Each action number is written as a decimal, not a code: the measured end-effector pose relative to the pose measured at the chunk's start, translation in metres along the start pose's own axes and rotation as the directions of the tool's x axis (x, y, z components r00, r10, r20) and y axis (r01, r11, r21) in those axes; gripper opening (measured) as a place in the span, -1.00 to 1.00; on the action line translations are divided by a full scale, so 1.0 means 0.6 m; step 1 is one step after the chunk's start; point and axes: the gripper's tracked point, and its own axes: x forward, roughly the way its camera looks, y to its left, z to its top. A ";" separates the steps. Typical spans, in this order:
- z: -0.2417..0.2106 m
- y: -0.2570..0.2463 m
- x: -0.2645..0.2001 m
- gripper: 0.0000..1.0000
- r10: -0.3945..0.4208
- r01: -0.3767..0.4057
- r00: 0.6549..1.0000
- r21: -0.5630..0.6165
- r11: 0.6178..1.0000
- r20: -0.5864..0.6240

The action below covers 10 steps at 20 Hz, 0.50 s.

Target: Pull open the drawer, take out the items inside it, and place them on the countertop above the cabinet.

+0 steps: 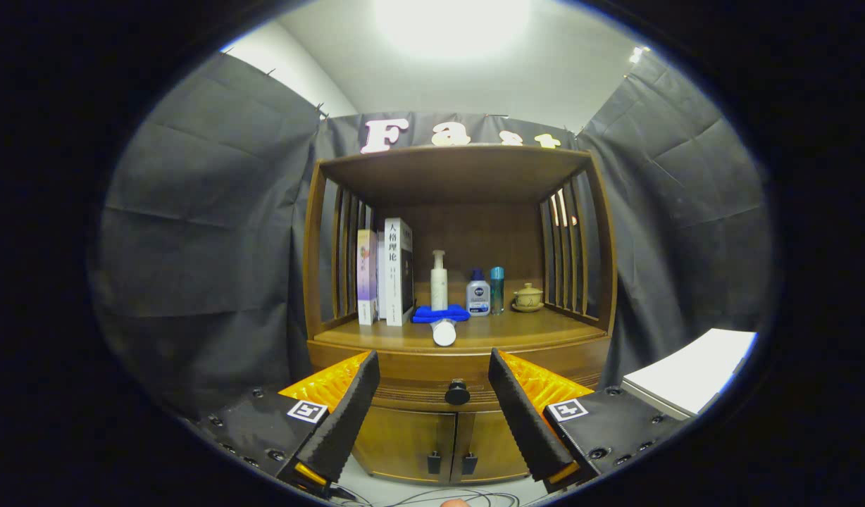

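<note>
A wooden cabinet [587, 282] stands ahead with an open shelf above a countertop [531, 331]. Its drawer [418, 370] sits shut under the countertop, with a dark round knob [457, 393] in the middle. My gripper [432, 384] is open, fingers spread wide, with the knob beyond them and in line with the gap. Nothing is between the fingers. A white tube [444, 331] lies on the countertop's front edge, just before a folded blue cloth [439, 314]. The drawer's inside is hidden.
On the countertop stand books [387, 271] at the left, a white pump bottle [439, 280], a small blue-capped bottle [478, 293], a teal bottle [497, 289] and a lidded cup [528, 297]. Two lower doors [439, 440] sit under the drawer. A white box [693, 377] is at the right.
</note>
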 end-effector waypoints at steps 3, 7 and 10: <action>0.027 -0.003 -0.030 0.95 0.012 -0.012 1.000 0.006 1.000 0.018; 0.055 -0.019 -0.053 0.95 0.014 -0.013 0.998 -0.013 1.000 0.055; 0.052 -0.023 -0.057 0.95 0.017 -0.017 0.998 0.010 1.000 0.054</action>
